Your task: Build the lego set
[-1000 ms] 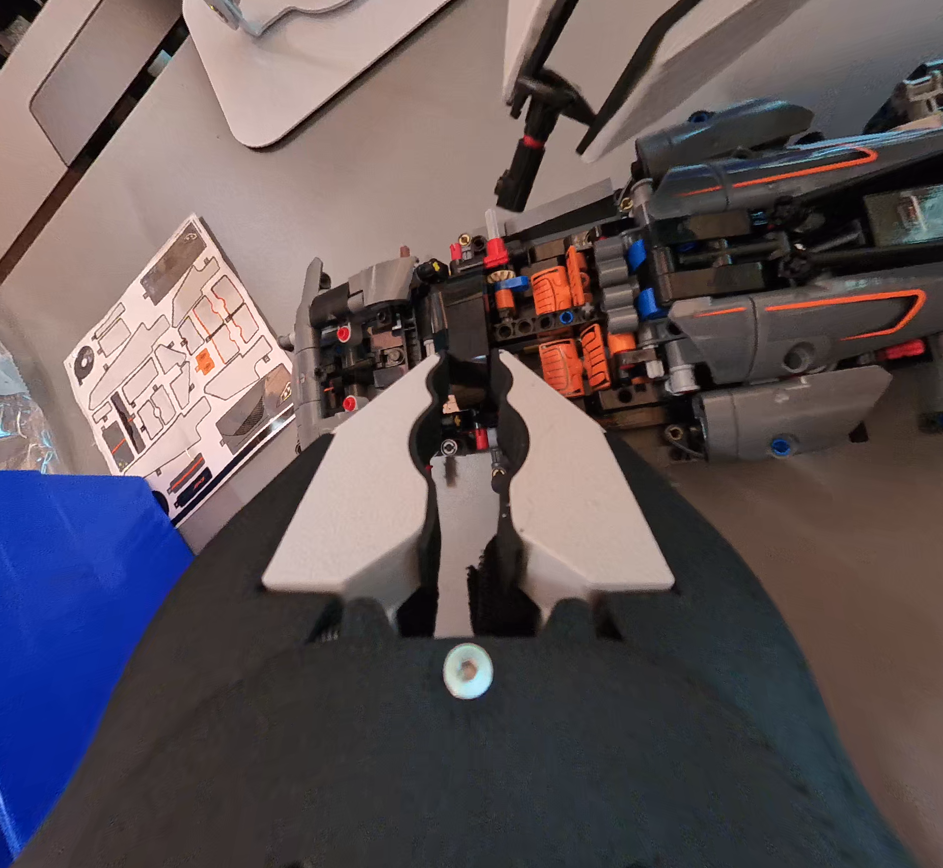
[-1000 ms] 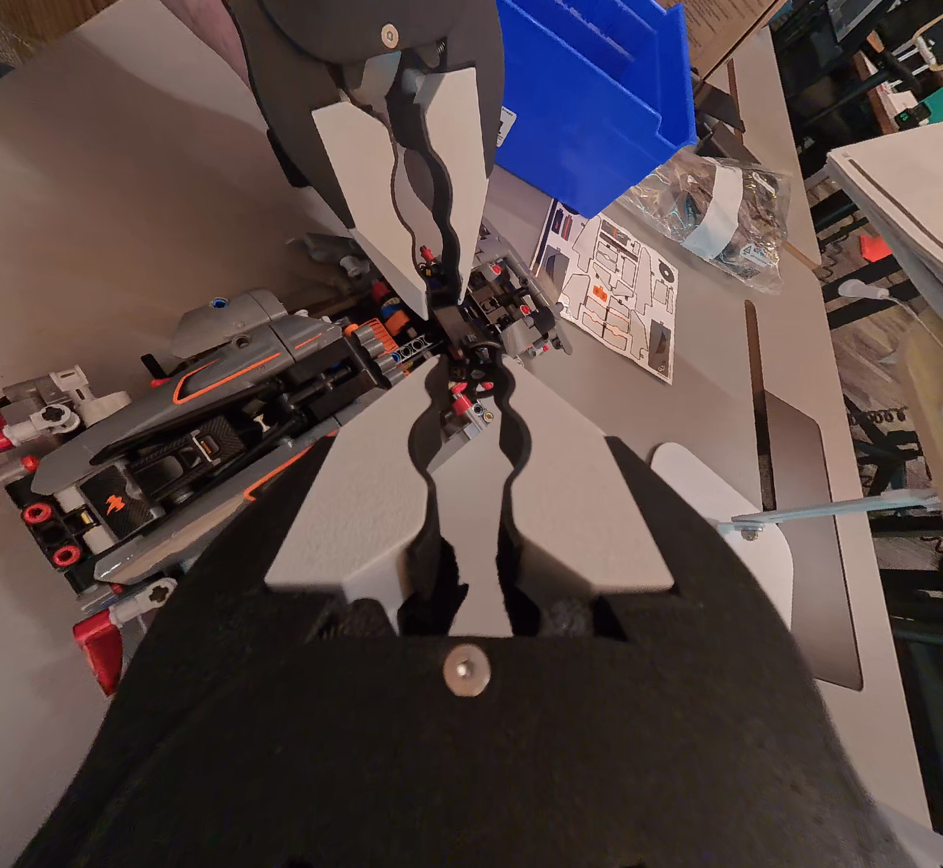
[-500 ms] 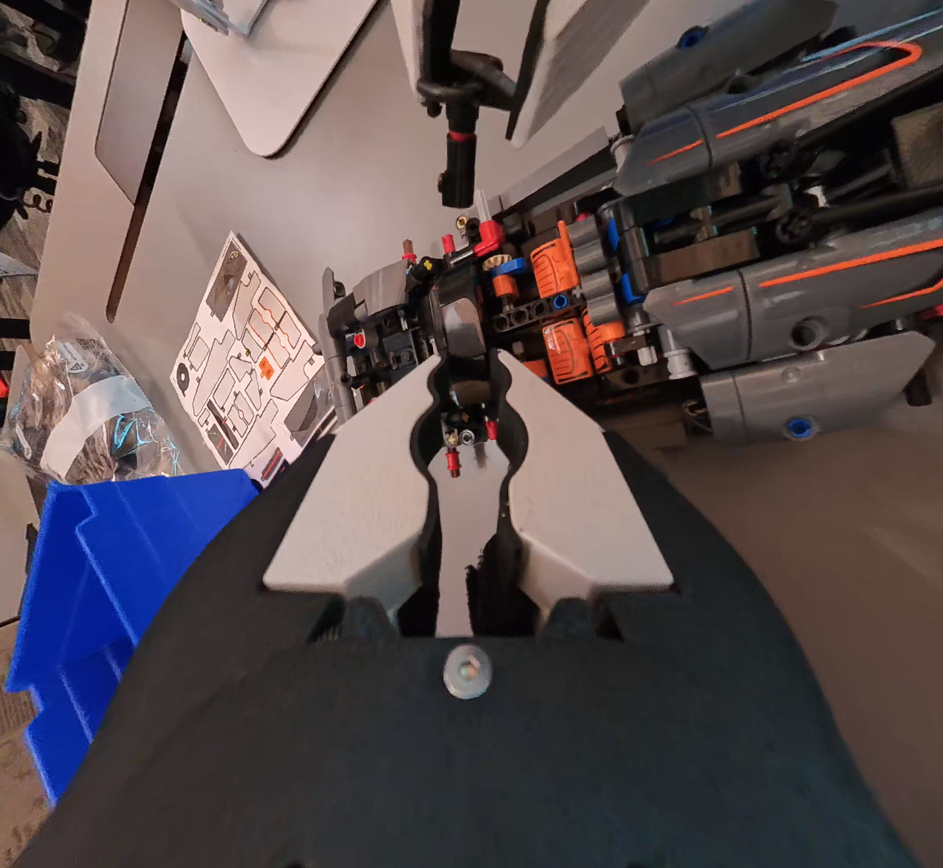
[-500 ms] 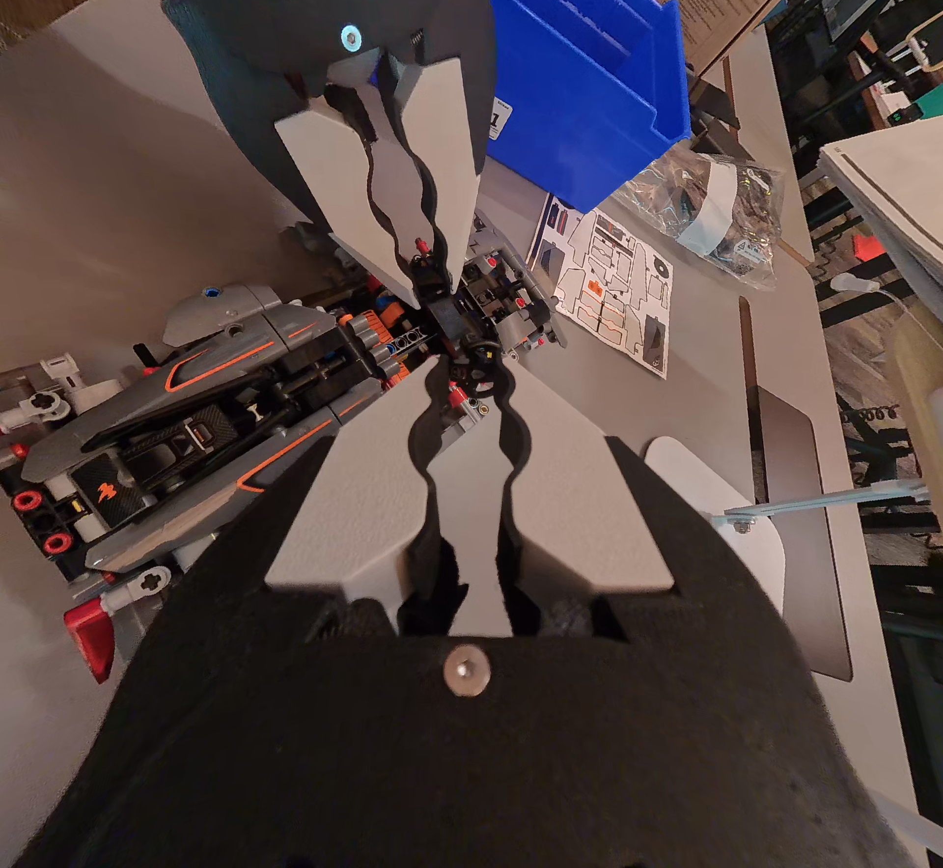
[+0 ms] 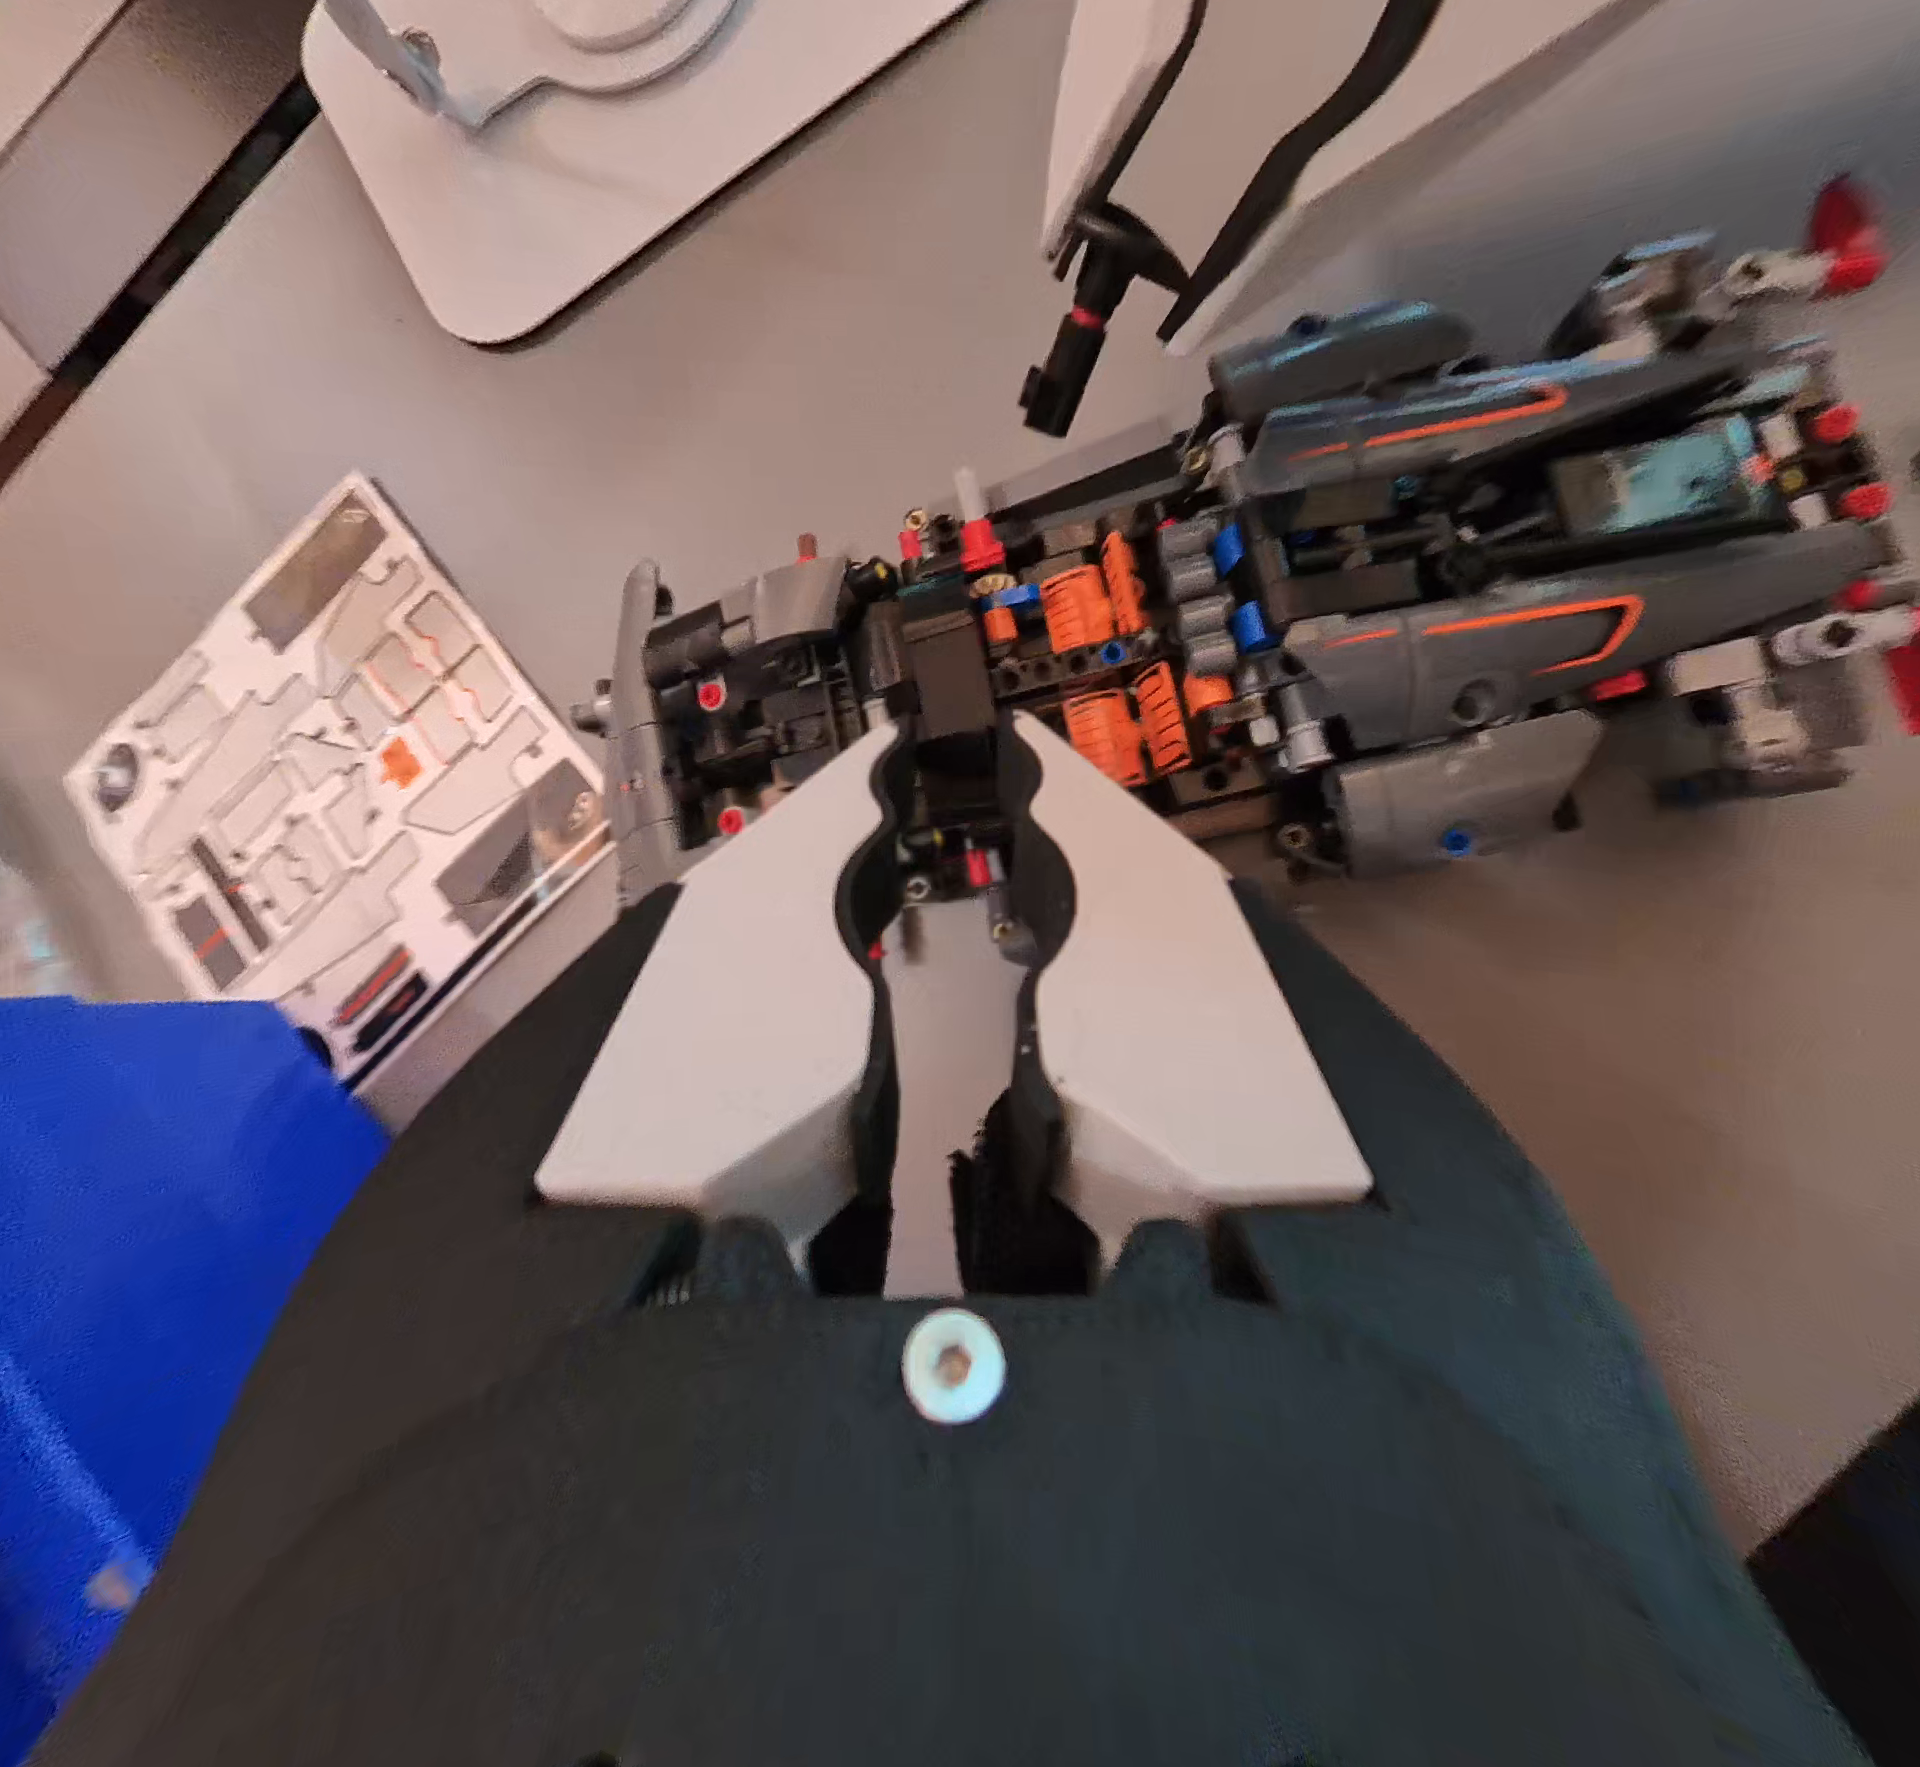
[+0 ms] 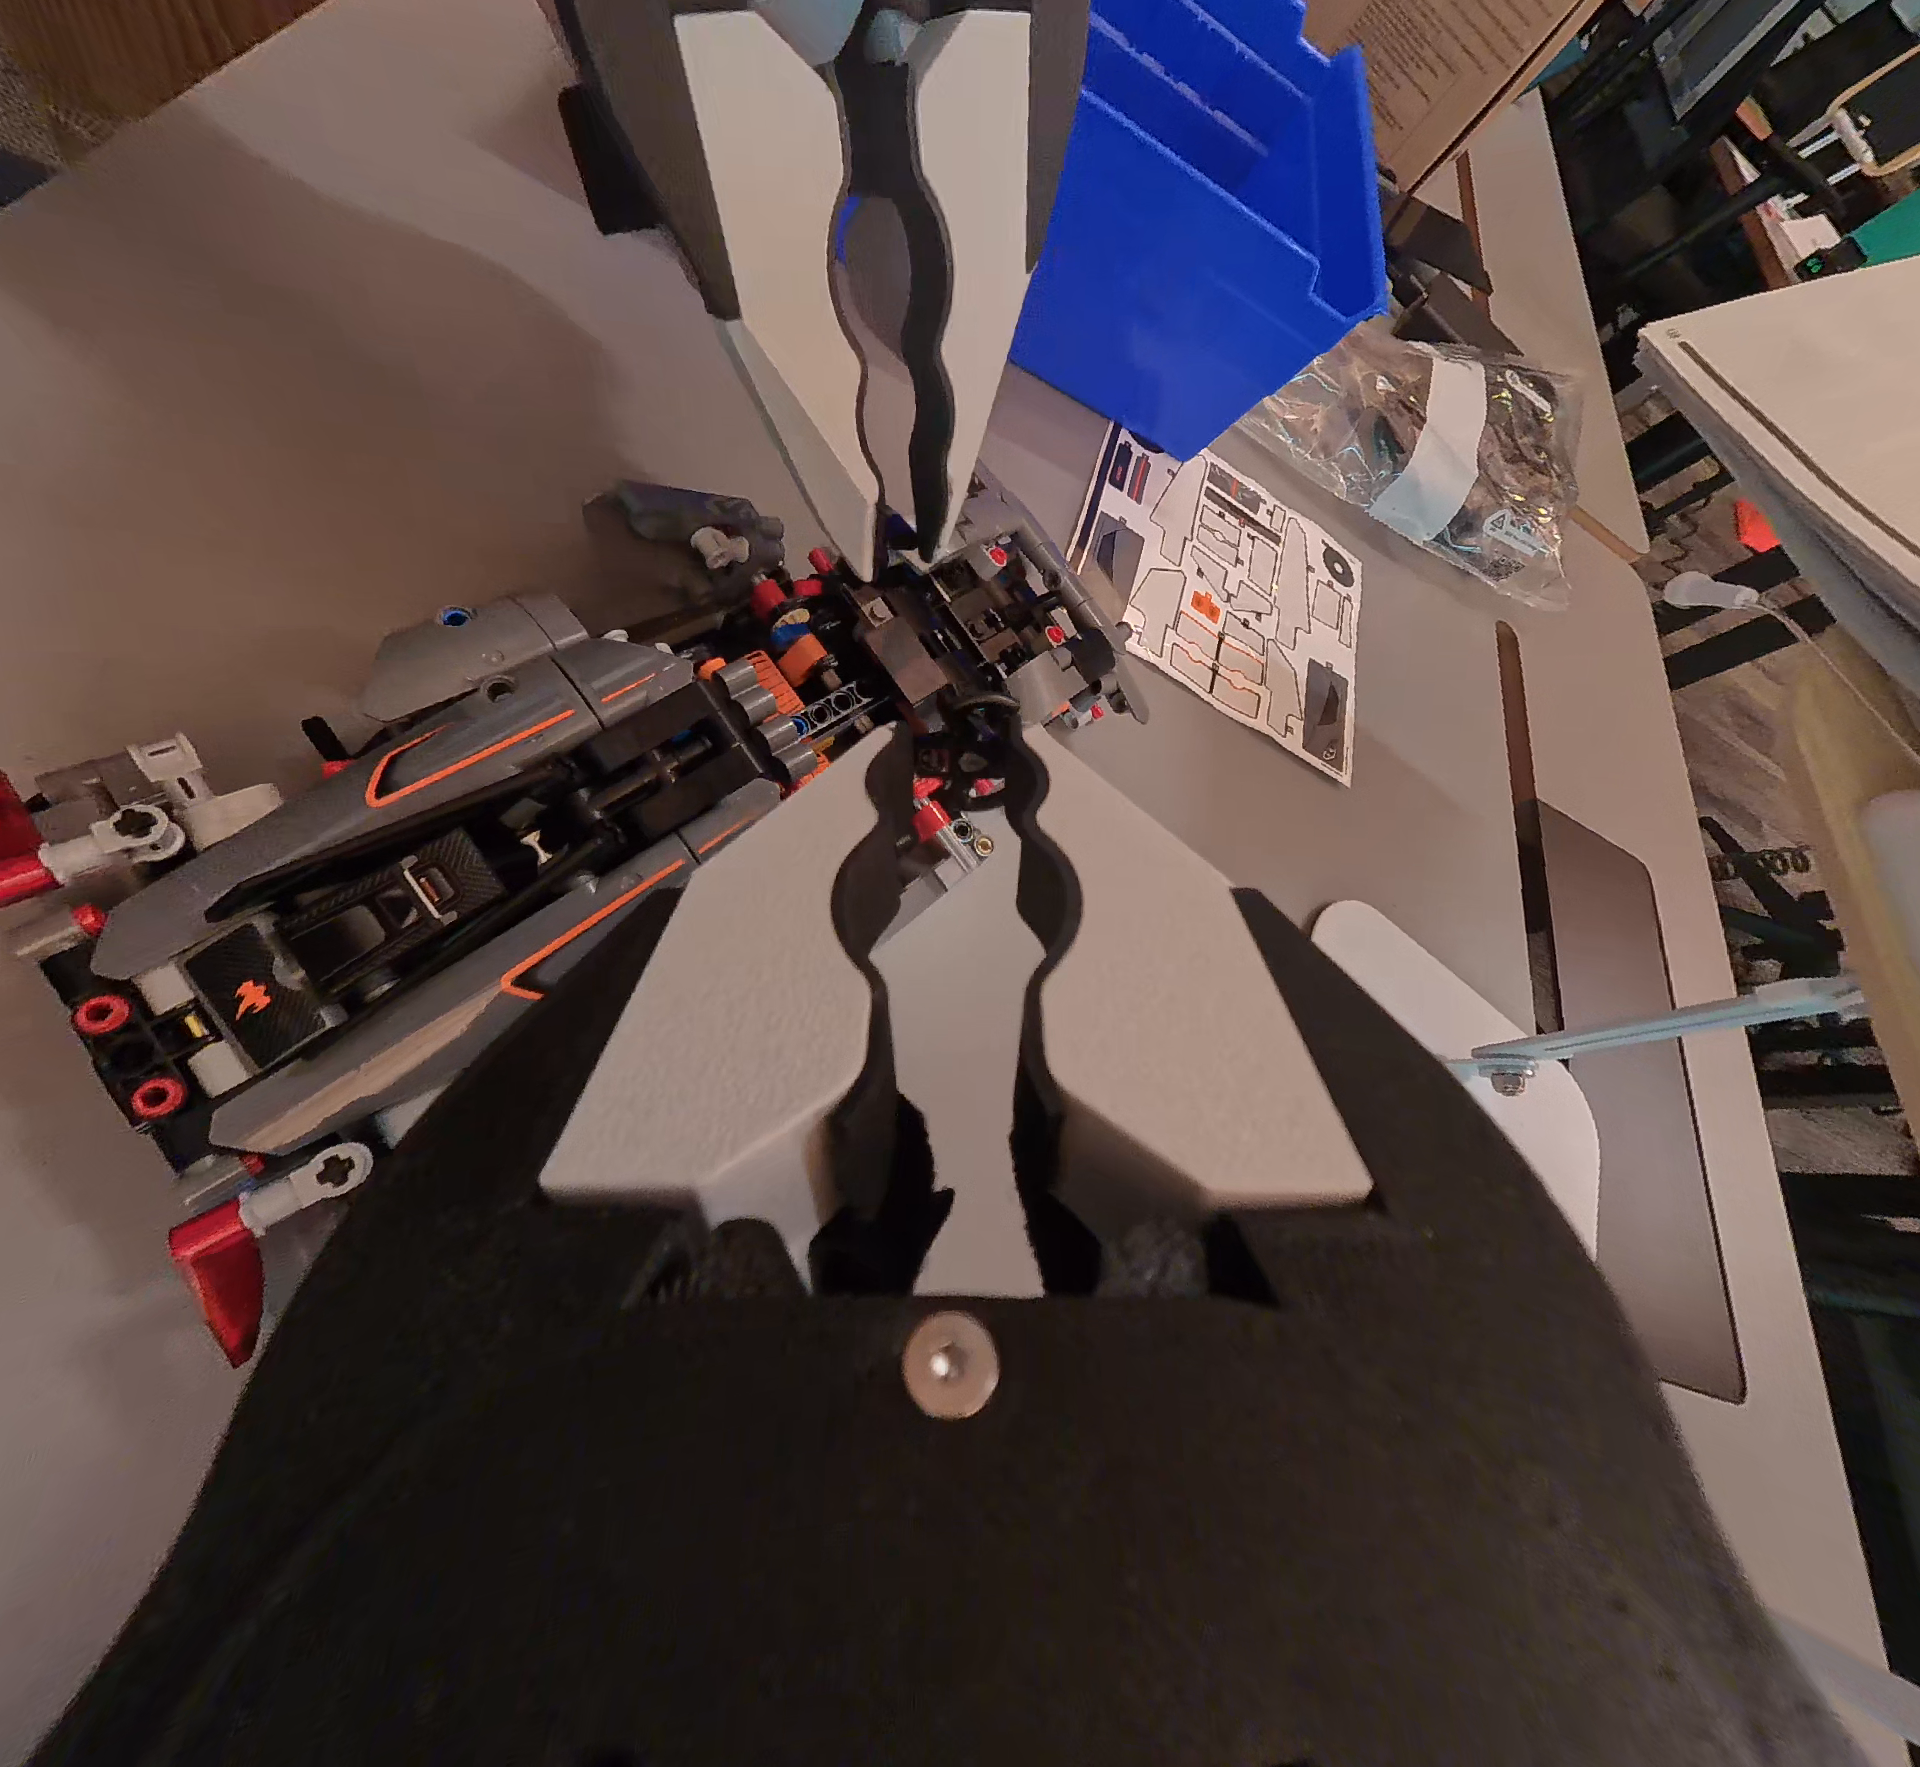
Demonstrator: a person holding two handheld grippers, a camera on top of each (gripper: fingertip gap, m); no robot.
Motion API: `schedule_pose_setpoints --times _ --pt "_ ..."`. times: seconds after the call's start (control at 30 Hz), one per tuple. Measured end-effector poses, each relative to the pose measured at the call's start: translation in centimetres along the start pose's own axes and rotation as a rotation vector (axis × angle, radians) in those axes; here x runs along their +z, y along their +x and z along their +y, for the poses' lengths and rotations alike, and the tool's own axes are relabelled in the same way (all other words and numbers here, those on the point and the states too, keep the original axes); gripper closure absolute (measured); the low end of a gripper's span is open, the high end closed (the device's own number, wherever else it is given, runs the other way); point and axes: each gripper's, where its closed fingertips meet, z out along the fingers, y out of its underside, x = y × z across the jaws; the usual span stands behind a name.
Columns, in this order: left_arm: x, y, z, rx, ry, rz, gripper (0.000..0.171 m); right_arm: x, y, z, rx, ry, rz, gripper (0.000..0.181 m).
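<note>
The left gripper [image 5: 954, 761] pinches a black block at the near end of the lego model [image 5: 1351, 637]. The right gripper [image 6: 956, 761], jaws narrowly spread, grips a small black piece [image 5: 1081, 325] just beside that same end; both are equally near. The model lies on the table [image 6: 312, 346], its long axis running away from both tips toward the red-tipped far end. The blue bin [image 6: 1195, 190] stands near; its contents are hidden. A clear bag [image 6: 1434, 439] holds loose parts.
</note>
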Motion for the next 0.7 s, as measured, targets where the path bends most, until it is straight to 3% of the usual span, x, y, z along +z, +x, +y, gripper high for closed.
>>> schedule_pose_setpoints --times 0.17,0.4,0.7 --pt "-0.4 0.4 0.0 -0.083 0.061 0.065 0.159 0.0 -0.1 -0.2 0.001 0.005 -0.003 0.167" --pt "-1.4 0.4 -1.1 -0.315 0.273 0.267 0.158 -0.6 0.0 -1.0 0.027 0.051 -0.013 0.167" --pt "-2.3 0.4 -0.8 -0.414 0.342 0.337 0.158 -0.4 -0.6 -1.3 0.023 0.067 -0.033 0.166"
